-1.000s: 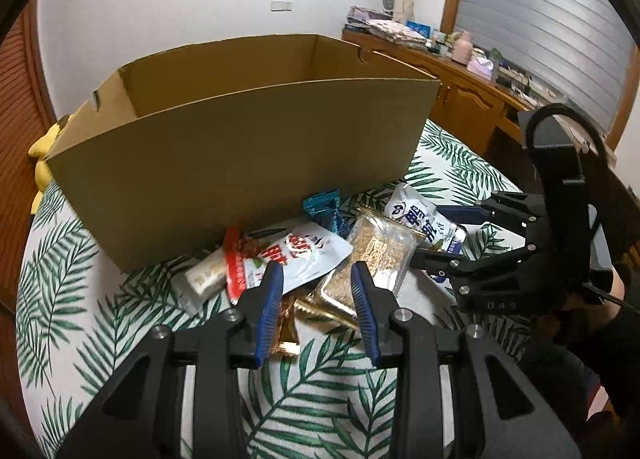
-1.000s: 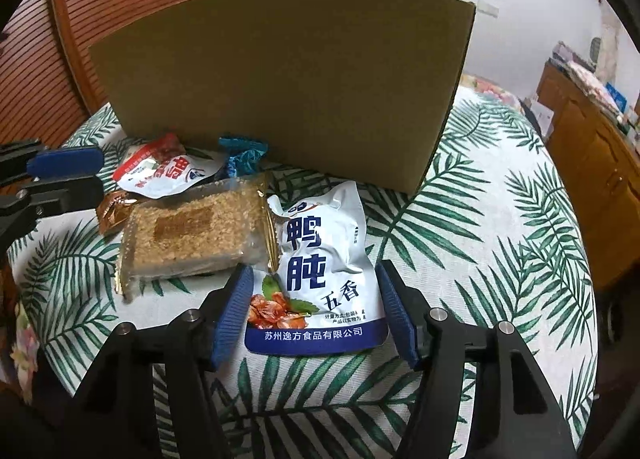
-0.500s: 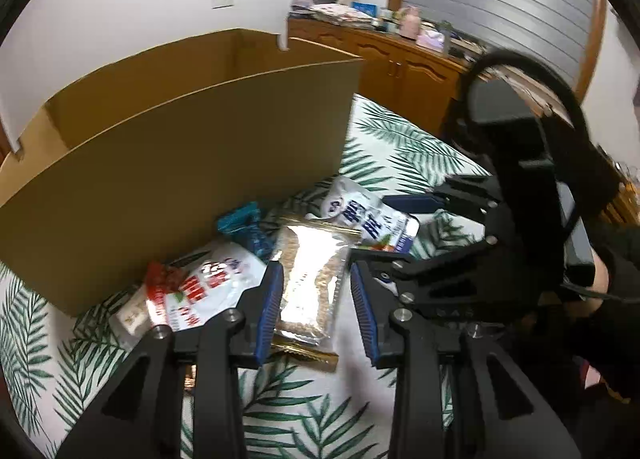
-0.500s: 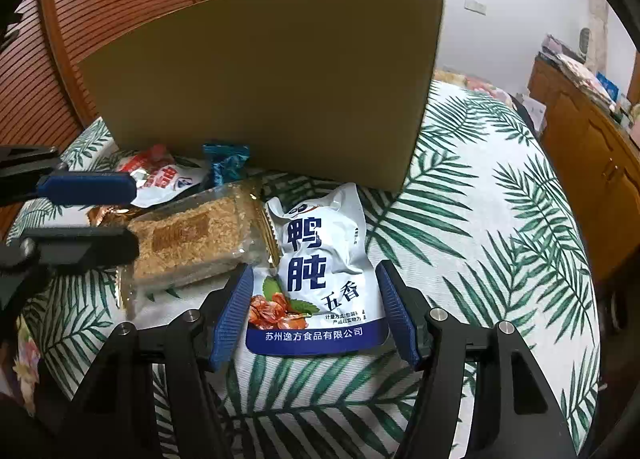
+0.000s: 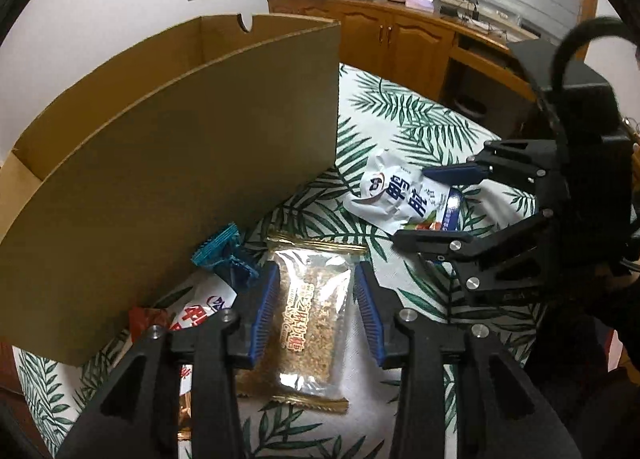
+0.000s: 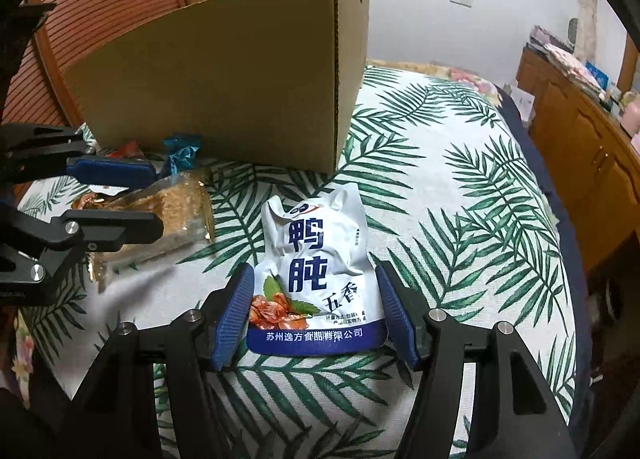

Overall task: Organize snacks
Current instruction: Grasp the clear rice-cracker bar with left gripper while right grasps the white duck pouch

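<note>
At the far left of the left wrist view stands the open cardboard box [image 5: 192, 147], its long brown wall facing the camera on the palm-leaf tablecloth [image 5: 420, 119]. At the foot of that wall lie a red-and-white snack pouch [image 5: 200, 305], partly hidden by a finger, and a crinkled blue candy wrapper [image 5: 224, 255].

Next to these, the left gripper [image 5: 312, 313] hangs over a clear, gold-edged packet of sesame brittle [image 5: 310, 315]. Its blue-padded jaws are opening, with the packet lying lengthwise between them; a sliver of gap seems to show at each pad, though the fisheye makes actual contact hard to judge.

Further right lies a white pouch with blue Chinese lettering [image 6: 316, 259], flat on the cloth and clear of the box's corner. The right gripper [image 6: 316, 315] straddles the pouch's lower end, jaws spread, the pads standing just beside its edges without squeezing the pouch.

Along the right edge of the room runs a wooden sideboard [image 5: 400, 35] with clutter on top.
</note>
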The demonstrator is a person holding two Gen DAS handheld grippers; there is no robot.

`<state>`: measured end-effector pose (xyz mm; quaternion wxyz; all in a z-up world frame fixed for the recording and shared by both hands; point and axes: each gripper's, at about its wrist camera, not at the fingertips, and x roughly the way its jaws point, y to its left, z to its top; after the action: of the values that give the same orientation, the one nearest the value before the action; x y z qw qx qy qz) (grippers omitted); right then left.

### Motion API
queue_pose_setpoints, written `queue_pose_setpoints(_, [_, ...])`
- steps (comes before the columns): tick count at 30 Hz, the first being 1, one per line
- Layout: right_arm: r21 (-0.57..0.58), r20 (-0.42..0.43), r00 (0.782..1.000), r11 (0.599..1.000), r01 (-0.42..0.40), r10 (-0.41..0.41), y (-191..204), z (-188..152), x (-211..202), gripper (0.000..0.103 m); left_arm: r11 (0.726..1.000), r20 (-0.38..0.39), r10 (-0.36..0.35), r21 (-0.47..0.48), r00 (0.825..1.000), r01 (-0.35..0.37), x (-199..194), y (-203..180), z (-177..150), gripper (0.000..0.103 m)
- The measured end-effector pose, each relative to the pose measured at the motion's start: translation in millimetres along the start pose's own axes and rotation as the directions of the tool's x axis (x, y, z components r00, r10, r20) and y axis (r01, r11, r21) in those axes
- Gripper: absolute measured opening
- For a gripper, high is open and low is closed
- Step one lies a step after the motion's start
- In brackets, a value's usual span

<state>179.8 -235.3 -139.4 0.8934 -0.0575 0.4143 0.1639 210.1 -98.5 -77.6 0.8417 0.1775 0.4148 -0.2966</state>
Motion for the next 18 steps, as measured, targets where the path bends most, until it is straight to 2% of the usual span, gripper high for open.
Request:
queue_pose_setpoints(9, [0.011, 0.016, 1.0, 1.0, -0.012, 0.012, 0, -2, -2, 0.064, 0.999, -0.026, 0.028, 0.023, 0.999, -0.027, 10, -2, 5, 0.044])
queue_pose_setpoints(10, [0.01, 0.017, 1.0, 1.0, -0.01, 0.009, 0, -3, -3, 0.064, 0.999, -0.026, 0.034, 0.02, 0.999, -0.033, 11, -1, 6, 0.049])
queue_pose_setpoints(12, [0.007, 0.017, 1.0, 1.0, -0.006, 0.005, -1, -2, -1, 0.064, 0.999, -0.035, 0.039, 0.015, 0.999, -0.038, 15, 0, 8, 0.053])
queue_pose_setpoints(15, [0.006, 0.018, 1.0, 1.0, -0.003, 0.003, -1, -3, -2, 0.064, 0.999, -0.093, 0.032, -0.004, 0.995, -0.033, 30, 4, 7, 0.053])
queue_pose_setpoints(18, [0.006, 0.019, 1.0, 1.0, -0.003, 0.003, 1, -2, -2, 0.064, 0.999, -0.092, 0.043, 0.001, 0.995, -0.043, 30, 4, 2, 0.053])
